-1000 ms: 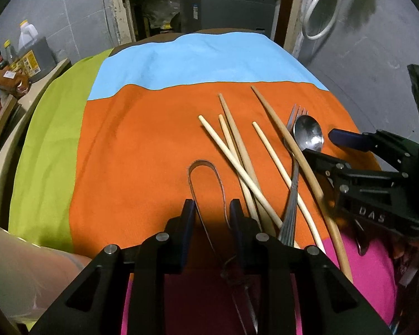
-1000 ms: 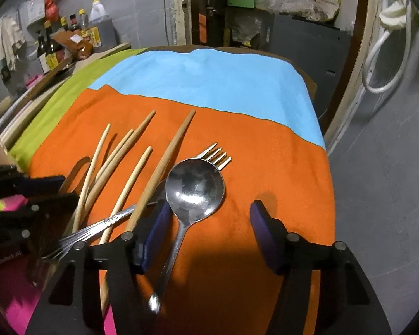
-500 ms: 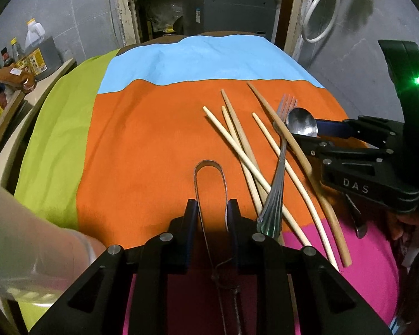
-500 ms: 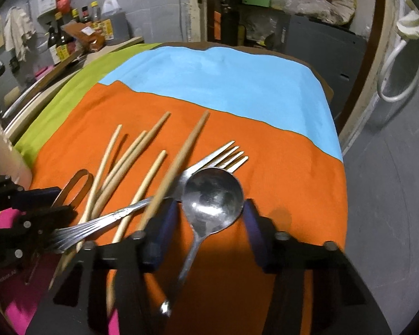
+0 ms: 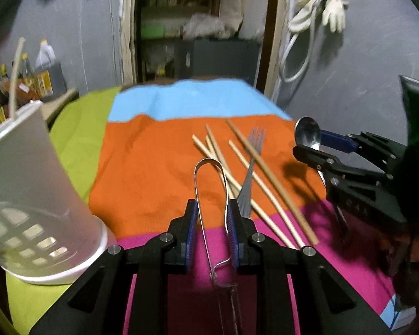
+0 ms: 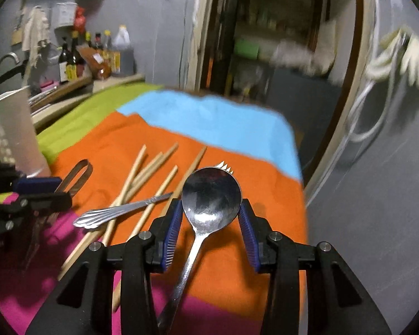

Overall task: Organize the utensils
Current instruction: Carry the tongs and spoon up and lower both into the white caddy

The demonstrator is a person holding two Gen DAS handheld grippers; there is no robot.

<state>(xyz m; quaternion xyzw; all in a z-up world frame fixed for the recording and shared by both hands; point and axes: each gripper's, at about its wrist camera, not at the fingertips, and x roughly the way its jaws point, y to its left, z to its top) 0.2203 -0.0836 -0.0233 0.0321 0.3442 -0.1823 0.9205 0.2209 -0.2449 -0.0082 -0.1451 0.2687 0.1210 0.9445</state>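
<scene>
My left gripper (image 5: 211, 212) is shut on thin metal tongs (image 5: 209, 167) and holds them above the cloth. It also shows in the right wrist view (image 6: 39, 192). My right gripper (image 6: 211, 217) is shut on a steel spoon (image 6: 211, 198), its bowl between the blue pads, lifted off the cloth. The spoon also shows in the left wrist view (image 5: 307, 134). A fork (image 5: 251, 164) and several wooden chopsticks (image 5: 265, 173) lie crossed on the orange cloth. A white plastic holder cup (image 5: 33, 189) stands at the left.
The table carries a cloth in orange (image 5: 148, 167), blue, green and pink bands. Bottles (image 6: 97, 53) stand on a counter at the back left. A doorway and shelves lie behind, with gloves and a hose (image 5: 315, 14) on the right wall.
Both grippers have risen and tilted up. The right gripper closed on the spoon and lifted it. The tongs came up with the left gripper. The white cup came into view.
</scene>
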